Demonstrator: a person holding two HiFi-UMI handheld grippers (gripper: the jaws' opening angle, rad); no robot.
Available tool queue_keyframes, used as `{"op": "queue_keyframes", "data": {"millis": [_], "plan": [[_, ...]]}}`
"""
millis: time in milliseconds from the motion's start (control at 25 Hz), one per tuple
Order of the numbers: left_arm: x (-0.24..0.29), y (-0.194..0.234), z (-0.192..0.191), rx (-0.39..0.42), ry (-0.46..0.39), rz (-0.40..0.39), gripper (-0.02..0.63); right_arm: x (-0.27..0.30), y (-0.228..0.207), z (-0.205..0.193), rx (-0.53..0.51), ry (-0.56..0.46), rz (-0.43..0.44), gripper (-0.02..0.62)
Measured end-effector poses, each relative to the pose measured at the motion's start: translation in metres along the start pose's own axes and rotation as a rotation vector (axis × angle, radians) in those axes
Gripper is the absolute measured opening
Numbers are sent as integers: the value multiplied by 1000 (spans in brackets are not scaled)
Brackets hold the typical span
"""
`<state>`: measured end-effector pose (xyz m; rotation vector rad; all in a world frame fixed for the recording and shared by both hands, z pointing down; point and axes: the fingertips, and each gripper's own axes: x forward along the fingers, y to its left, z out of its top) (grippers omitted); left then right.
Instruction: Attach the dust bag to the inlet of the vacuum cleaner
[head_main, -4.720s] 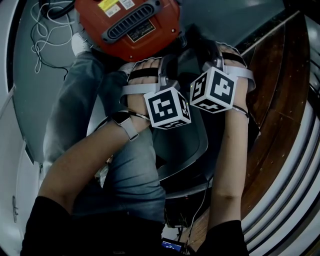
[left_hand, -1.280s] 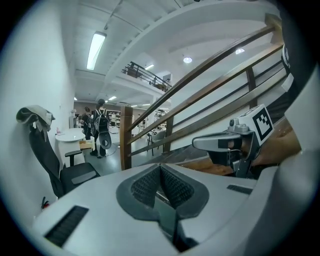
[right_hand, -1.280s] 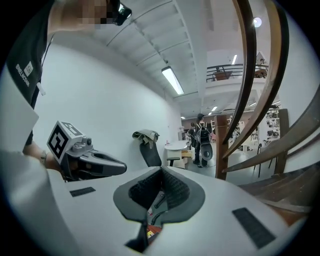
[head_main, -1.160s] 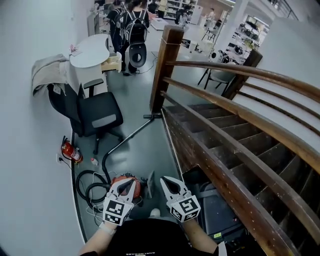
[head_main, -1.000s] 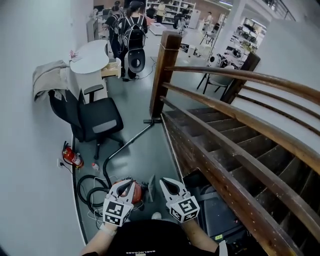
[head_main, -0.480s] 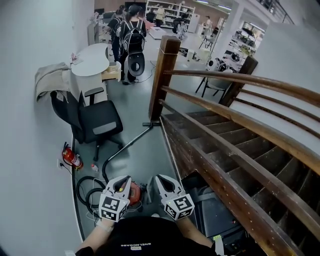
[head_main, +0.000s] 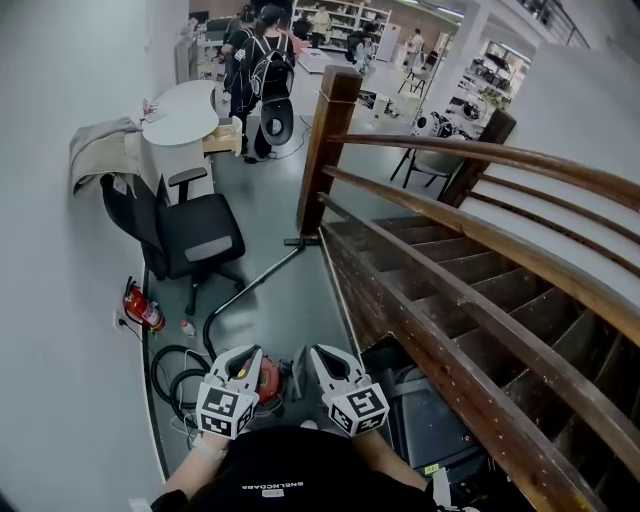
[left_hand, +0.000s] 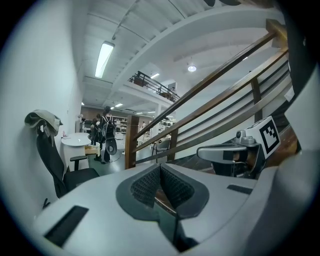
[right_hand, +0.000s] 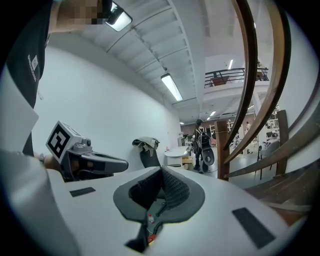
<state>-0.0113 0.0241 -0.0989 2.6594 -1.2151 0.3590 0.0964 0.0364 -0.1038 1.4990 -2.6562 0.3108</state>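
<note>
While both grippers are held close to the body and point out across the room, no step of the attachment is in hand. Left gripper (head_main: 243, 358): jaws fully together, nothing between them. Right gripper (head_main: 328, 360): jaws likewise pressed together and empty. The vacuum cleaner (head_main: 266, 378), an orange canister, stands on the grey floor (head_main: 290, 300) below and between the two grippers. Its black hose (head_main: 170, 368) lies coiled just to the left, and its wand (head_main: 252, 280) runs off toward the newel post (head_main: 326, 150). The dust bag is in no view and the inlet cannot be made out, so progress cannot be judged. Any next move would call for lowering the head and both grippers to the canister, locating the bag, and opening one set of jaws. Room: open hall. A wooden staircase (head_main: 440, 270) rises at right. A black office chair (head_main: 195, 235), a round white table (head_main: 180, 112) and a fire extinguisher (head_main: 143, 312) stand along the left wall. People (head_main: 262, 60) stand in the distance
</note>
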Motion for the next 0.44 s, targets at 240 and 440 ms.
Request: {"op": "queue_keyframes", "data": {"millis": [240, 440], "plan": [[-1, -3, -1, -6, -6, -2, 15, -5, 0, -3, 8, 8, -11, 26], [-1, -3, 1, -9, -22, 2, 15, -7, -1, -2, 12, 7, -14, 26]]}}
